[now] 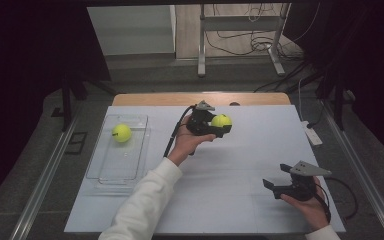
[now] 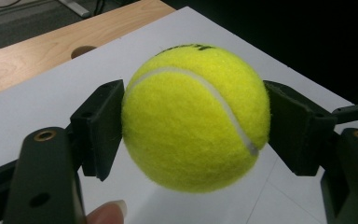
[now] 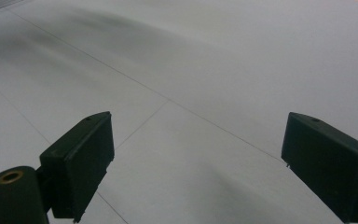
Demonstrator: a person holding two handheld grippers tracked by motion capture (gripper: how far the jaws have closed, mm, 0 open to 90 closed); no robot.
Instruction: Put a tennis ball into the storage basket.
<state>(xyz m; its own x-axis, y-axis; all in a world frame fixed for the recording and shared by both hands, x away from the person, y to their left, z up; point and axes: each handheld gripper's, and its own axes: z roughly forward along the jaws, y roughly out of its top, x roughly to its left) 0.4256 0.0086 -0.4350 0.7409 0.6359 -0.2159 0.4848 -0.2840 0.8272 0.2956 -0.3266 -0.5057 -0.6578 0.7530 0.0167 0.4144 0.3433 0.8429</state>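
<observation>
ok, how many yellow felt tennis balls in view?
2. One yellow felt tennis ball lies in the clear plastic tray at the table's left; the other ball is clamped in the left gripper above the table.

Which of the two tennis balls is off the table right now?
The tennis ball clamped in the left hand-held gripper, held above the table's middle. The other tennis ball lies in the clear tray at the left.

We see white long sleeves on both forearms. The left gripper [image 1: 219,126] and right gripper [image 1: 276,186] are black, each topped by a grey three-cornered plate and trailing a black cable; blocky black fingers [image 3: 80,161], brass-ringed holes at their bases.
</observation>
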